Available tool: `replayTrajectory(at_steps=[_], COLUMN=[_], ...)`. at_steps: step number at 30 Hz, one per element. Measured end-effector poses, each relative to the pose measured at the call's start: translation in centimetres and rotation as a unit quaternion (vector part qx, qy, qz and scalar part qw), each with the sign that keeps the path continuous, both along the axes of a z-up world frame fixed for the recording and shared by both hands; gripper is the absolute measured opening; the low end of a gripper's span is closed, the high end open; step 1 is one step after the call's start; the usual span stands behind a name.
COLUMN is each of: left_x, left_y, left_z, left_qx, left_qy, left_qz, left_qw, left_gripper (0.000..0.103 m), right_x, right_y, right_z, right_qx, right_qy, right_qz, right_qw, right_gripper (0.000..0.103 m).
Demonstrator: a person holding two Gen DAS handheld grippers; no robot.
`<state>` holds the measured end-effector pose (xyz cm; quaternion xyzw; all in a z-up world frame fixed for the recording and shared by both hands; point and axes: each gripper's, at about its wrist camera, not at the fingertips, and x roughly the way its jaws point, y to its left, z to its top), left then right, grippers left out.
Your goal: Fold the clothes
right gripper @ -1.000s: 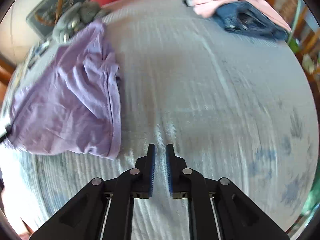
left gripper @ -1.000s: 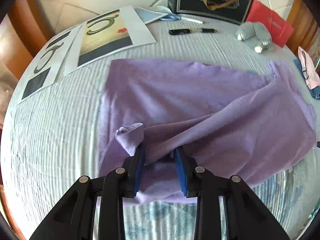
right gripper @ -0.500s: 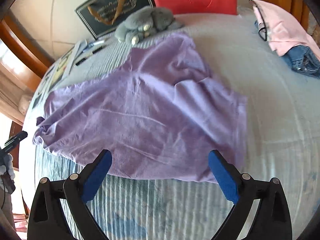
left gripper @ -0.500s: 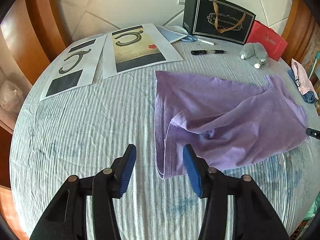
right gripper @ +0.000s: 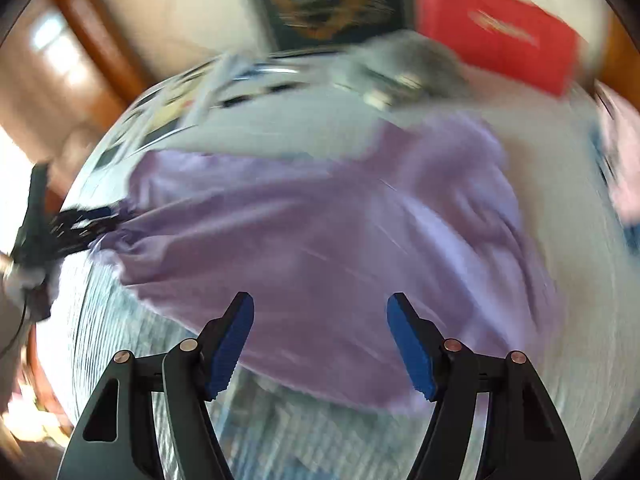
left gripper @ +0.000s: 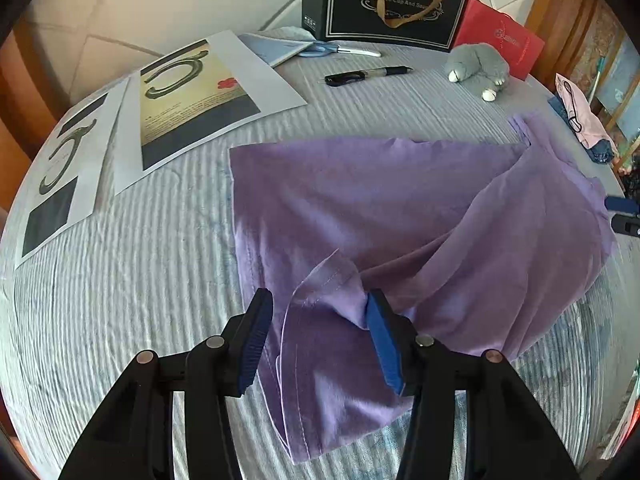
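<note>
A purple garment [left gripper: 380, 208] lies partly folded and rumpled on the pale striped bedcover [left gripper: 140, 280]. My left gripper [left gripper: 320, 332] is open, its jaws on either side of a turned-up hemmed corner of the garment near its front left edge. In the blurred right wrist view the same purple garment [right gripper: 320, 232] spreads ahead. My right gripper [right gripper: 320, 340] is open wide just over the garment's near edge, holding nothing. The left gripper also shows in the right wrist view [right gripper: 86, 220] at the garment's far left corner.
Two printed sheets [left gripper: 192, 96] lie at the back left. A pen [left gripper: 364, 75], scissors, a grey plush toy [left gripper: 478, 66], a black gift bag [left gripper: 384, 0] and a red bag [left gripper: 500, 38] stand along the back. Folded pink and denim clothes [left gripper: 580, 124] lie at the far right.
My left gripper let go of the garment corner, drew back, then came in again around the turned-up corner. My right gripper opened wide and swung toward the garment's near edge.
</note>
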<state>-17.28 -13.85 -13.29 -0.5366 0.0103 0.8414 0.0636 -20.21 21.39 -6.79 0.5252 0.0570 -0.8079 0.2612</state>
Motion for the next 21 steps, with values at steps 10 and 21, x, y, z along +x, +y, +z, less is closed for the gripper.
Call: replayTrajectory(at_steps=[10,21], left_x=[-2.0,-7.8], left_y=[-1.7,-5.5], left_z=[2.0,3.9], left_qx=[0.006,0.016], left_qy=[0.038,0.024], left_qz=[0.042,0.078], left_qw=[0.9984,0.9965], left_gripper=[0.003,0.006], right_x=[-7.8,-12.3], right_y=[-10.7,-8.4], right_z=[-3.3,-4.2], right_qx=[0.097,0.062], right_qy=[0.006,0.0], right_qz=[0.191,0.078], right_qw=[0.977,0.995], right_gripper=[0.067,0.007])
